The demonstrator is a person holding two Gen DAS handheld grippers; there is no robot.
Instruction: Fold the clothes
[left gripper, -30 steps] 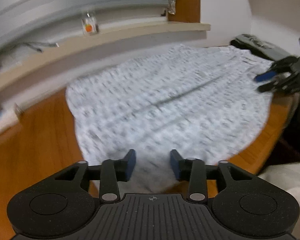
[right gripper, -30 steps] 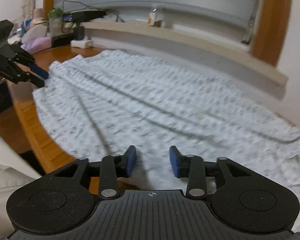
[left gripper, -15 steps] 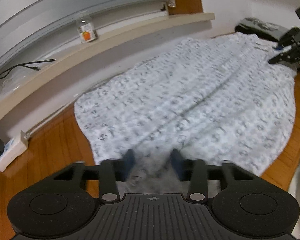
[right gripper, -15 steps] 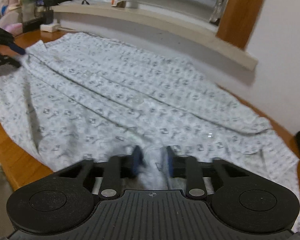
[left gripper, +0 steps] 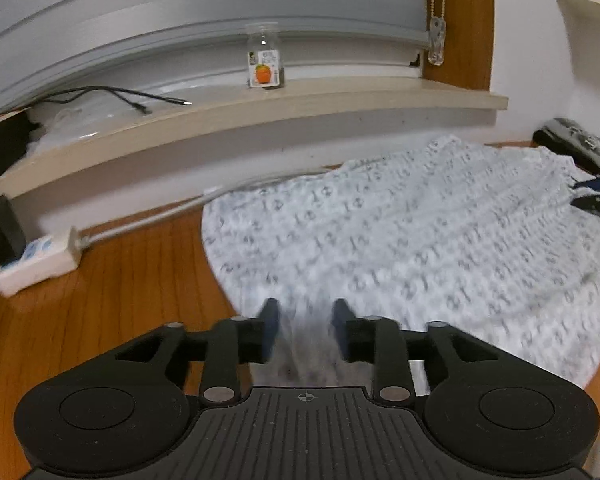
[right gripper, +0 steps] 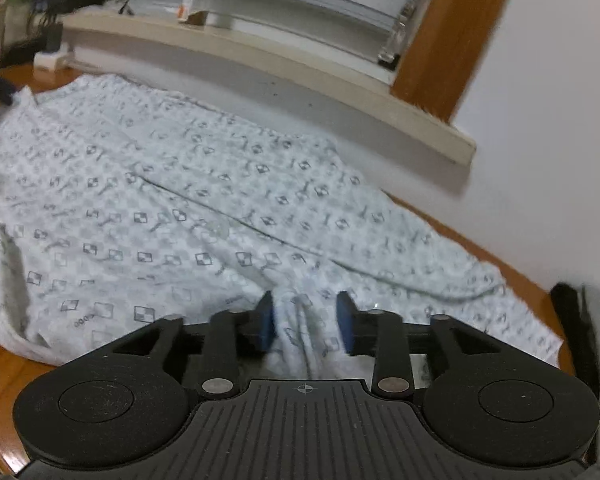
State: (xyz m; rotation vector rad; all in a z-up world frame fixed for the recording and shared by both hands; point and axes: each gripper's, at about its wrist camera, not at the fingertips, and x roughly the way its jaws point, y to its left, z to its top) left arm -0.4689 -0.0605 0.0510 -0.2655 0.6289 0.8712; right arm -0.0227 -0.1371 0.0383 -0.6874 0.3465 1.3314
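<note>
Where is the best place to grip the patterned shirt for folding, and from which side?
Grip the patterned shirt at its near edge, coming from the front. It lies flat, and that edge already bunches between the open left gripper and right gripper.

Your left gripper (left gripper: 305, 330) at 6 o'clock has its fingers (left gripper: 269, 330) parted around bunched edge cloth of the white, grey-patterned shirt (left gripper: 412, 248), spread across the wooden bench (left gripper: 120, 280) toward 3 o'clock.

No wording is legible; the jar (left gripper: 264, 62) label shows an orange picture with unreadable print.
</note>
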